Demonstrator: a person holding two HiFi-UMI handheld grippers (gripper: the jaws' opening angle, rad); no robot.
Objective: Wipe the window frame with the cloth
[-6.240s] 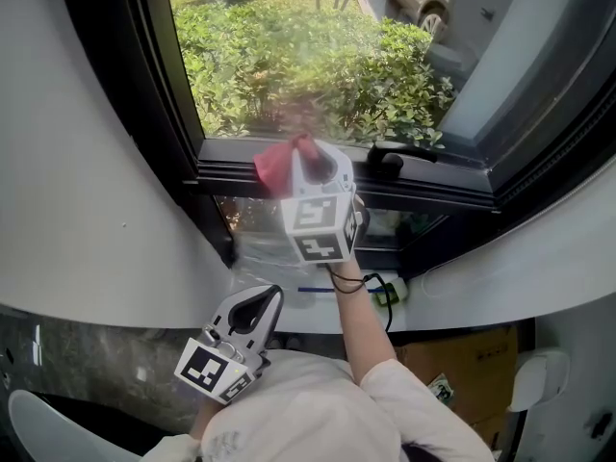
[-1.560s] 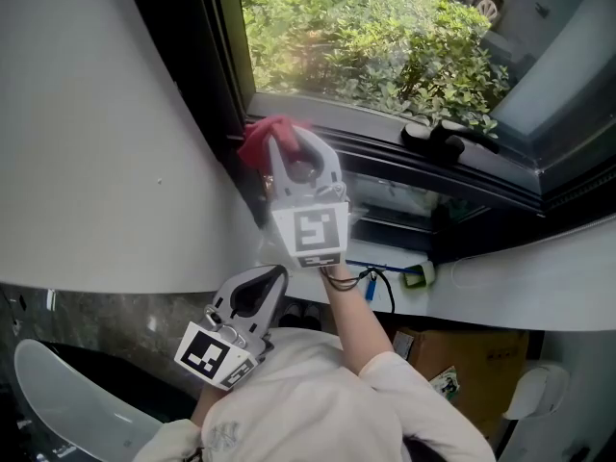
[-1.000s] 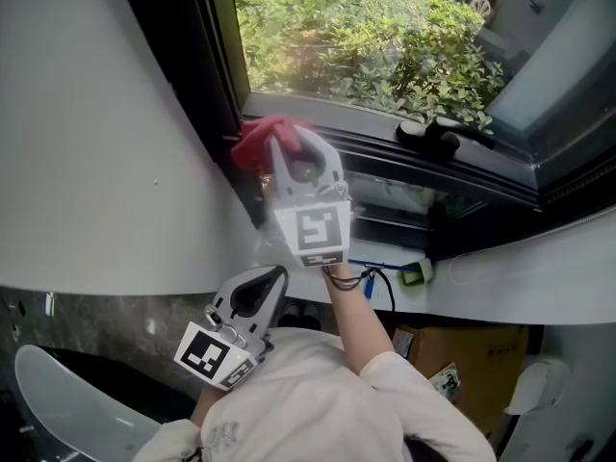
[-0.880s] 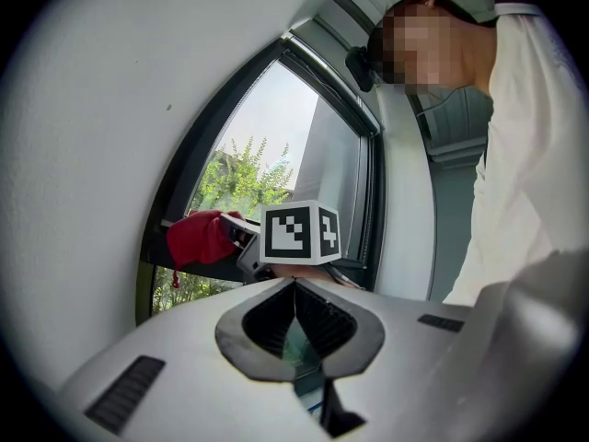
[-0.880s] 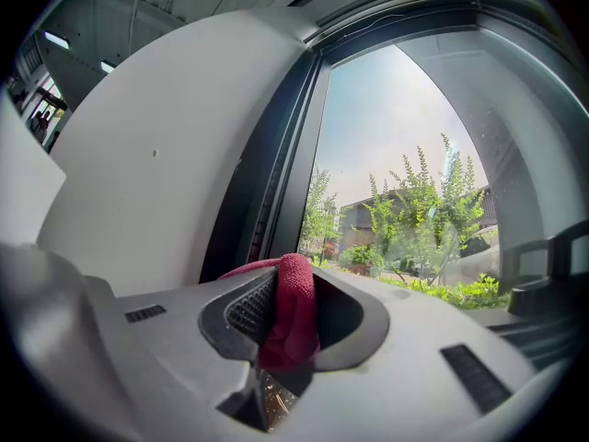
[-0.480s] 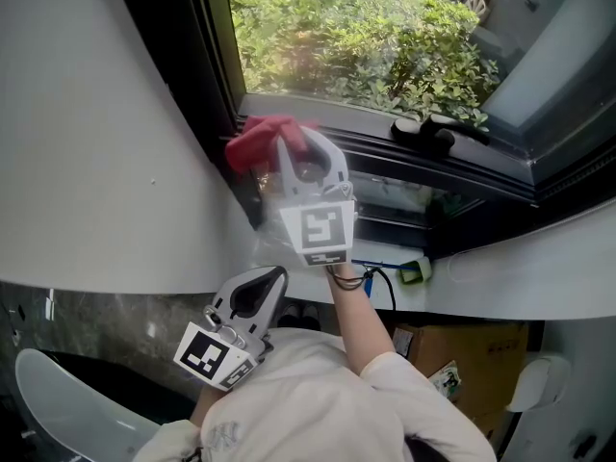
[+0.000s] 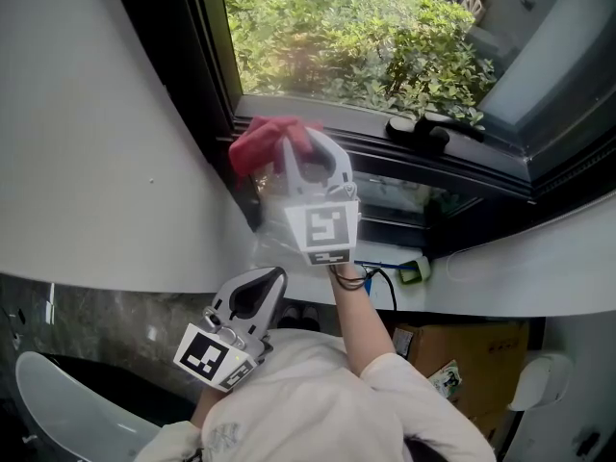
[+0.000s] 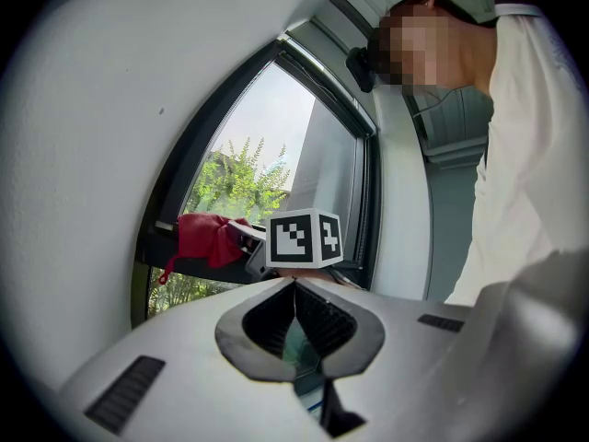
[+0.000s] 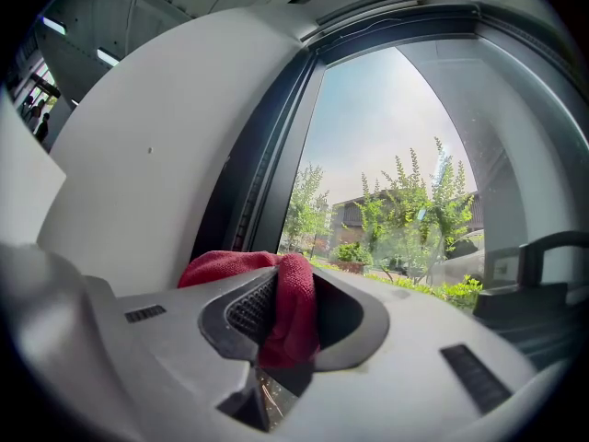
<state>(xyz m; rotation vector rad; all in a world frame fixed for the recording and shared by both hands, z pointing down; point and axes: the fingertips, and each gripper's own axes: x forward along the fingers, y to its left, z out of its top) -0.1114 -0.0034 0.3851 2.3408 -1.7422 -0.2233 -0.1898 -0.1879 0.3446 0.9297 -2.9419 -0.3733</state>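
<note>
1. The right gripper (image 7: 300, 150) has its jaws pinching the red cloth (image 7: 258, 142). A wad bulges past the tips and to their left, at the lower-left corner of the window frame (image 7: 214, 75). It looks to be in contact there.
2. The left gripper (image 7: 252, 303) has its jaws pressed together on nothing. It is held low, well apart from the frame.
3. Risk: only a fold of cloth sits between the ribbed pads. Drag in the corner could pull it out of the pinch.
4. Risk: the wad sits off to one side of the tips. If the angle changes, a bare jaw tip could scrape the frame instead of wiping it.
5. Risk: the window handle (image 7: 423, 128) projects from the lower rail, right of the jaws. A sweep along the rail could snag on it.
6. Risk: the frame profile is stepped and grooved. A bunched cloth probably skims over the recesses.
7. Materials:
   - Cloth: soft and nappy, a crumpled lump.
   - Frame: dark, hard and smooth, with straight edges.
   - Jaws: pale moulded plastic with dark ribbed pads.
   - Wall (image 7: 96, 162), left of the jaws: matte white.
</note>
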